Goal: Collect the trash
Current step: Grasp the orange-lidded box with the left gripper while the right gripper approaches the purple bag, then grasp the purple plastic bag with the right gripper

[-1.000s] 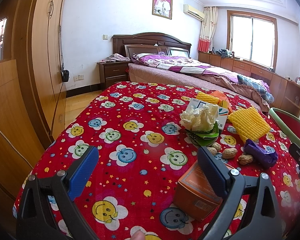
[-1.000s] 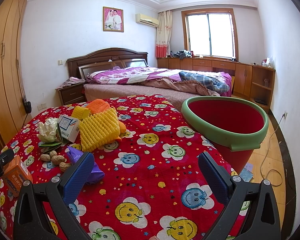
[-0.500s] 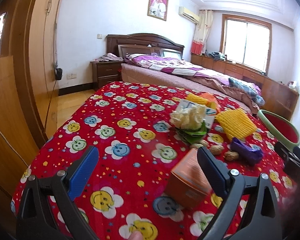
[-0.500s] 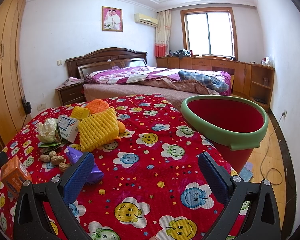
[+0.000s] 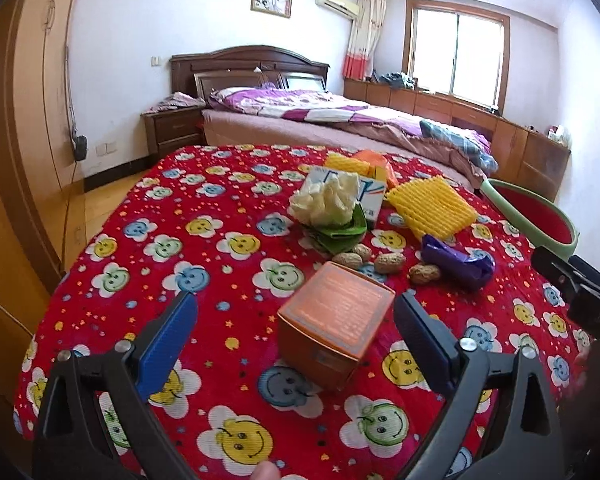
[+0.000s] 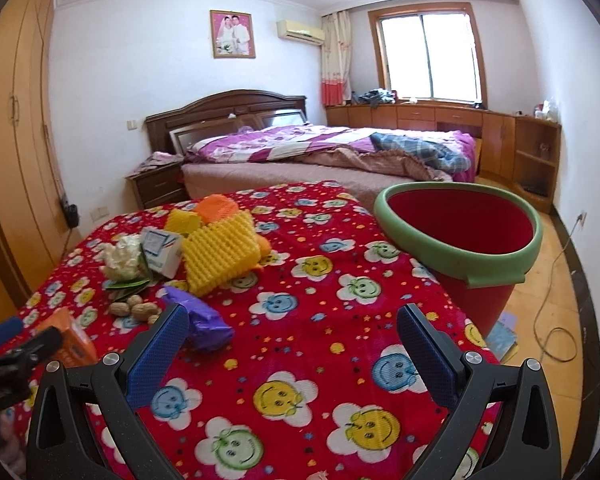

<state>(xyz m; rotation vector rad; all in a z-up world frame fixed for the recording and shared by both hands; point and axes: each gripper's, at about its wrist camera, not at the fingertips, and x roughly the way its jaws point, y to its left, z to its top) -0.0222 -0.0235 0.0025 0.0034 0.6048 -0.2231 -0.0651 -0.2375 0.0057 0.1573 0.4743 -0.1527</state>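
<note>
Left claw is spread wide with the orange box sitting between its blue pads, not touching either one as far as I can see; the box rests on the surface, the one with the red smiley-flower cloth; the box's print is too blurry to read.

Past the box there's a little heap of trash: a few peanuts just beyond it, a crumpled purple wrapper beside them, a wad of white tissue on top of something green that's mostly covered, a white carton half hidden behind the tissue, and yellow foam netting; an orange piece behind the carton is mostly blocked, can't say what it is.

Right claw is released too, nothing between its pads, hovering over bare cloth; its left pad cuts off part of the purple wrapper in that view; the red bin with the green rim stands at the right edge of the surface, its base out of sight behind the surface; from the left camera only a slice of the bin shows; the orange box is partly hidden there by the other claw at the lower left corner.
</note>
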